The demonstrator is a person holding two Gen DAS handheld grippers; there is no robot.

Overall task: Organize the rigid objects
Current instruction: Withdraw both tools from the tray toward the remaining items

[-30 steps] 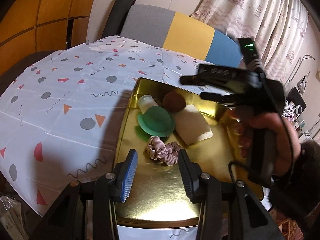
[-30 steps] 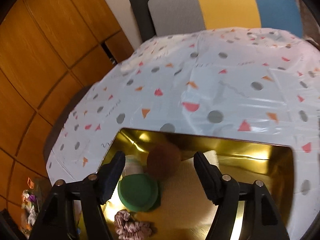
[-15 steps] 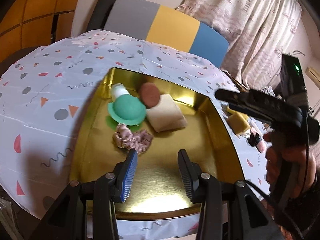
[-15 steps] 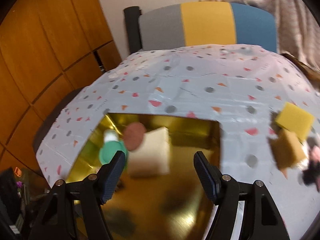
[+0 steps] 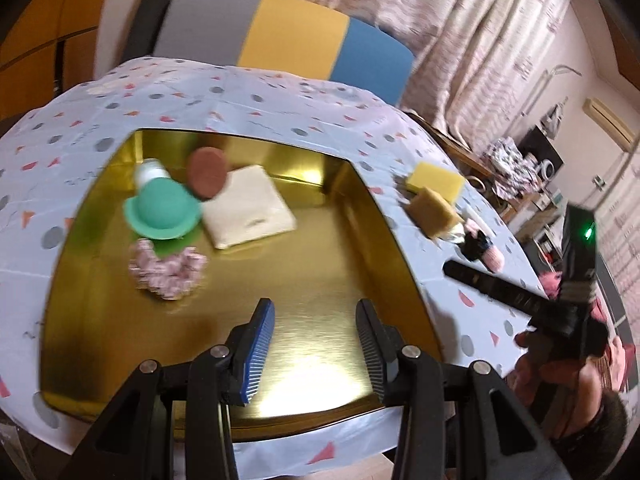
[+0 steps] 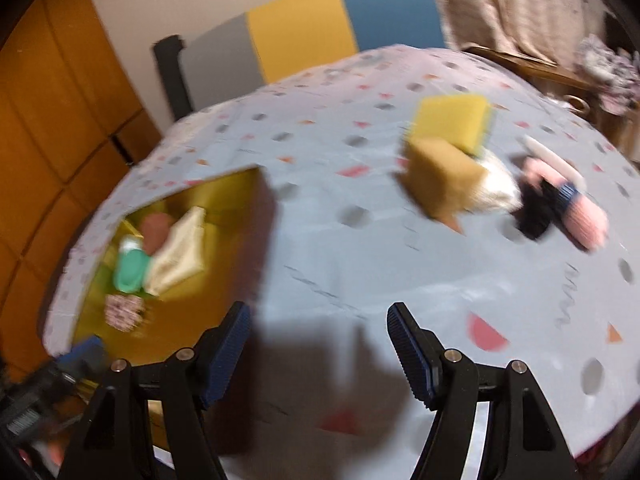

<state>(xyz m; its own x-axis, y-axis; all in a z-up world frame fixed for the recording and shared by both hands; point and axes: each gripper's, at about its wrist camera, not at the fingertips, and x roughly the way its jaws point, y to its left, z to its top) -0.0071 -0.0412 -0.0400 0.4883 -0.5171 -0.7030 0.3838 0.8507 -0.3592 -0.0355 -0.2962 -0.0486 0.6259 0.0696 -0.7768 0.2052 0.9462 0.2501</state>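
Tray [image 5: 384, 216]: gold, set on my patterned tablecloth [image 5: 280, 100], with five things bunched in its far left corner
Green hat-shaped piece [image 5: 162, 210]: in the tray, touching the white bottle [image 5: 149, 171] behind it
Brown disc [image 5: 207, 173]: leans on the far edge of the cream pad [image 5: 248, 206]
Pink scrunchie [image 5: 166, 270]: just in front of the green piece, nearest my fingers
My left gripper [image 5: 315, 346]: fingers spread apart, nothing between them, hanging over the bare near half of the tray
My right gripper [image 6: 319, 354]: also spread wide and holding nothing, above the cloth to the right of the tray; the view is motion-blurred
Yellow sponge [image 6: 454, 120]: on the cloth, well clear of the tray, touching the tan sponge [image 6: 442, 176] in front of it
White lump [image 6: 498, 188]: against the tan sponge; I cannot tell what it is
Black-and-pink item [image 6: 560, 204]: just right of the white lump, too blurred to name
Chair [image 5: 280, 40]: grey, yellow and blue back, behind the table
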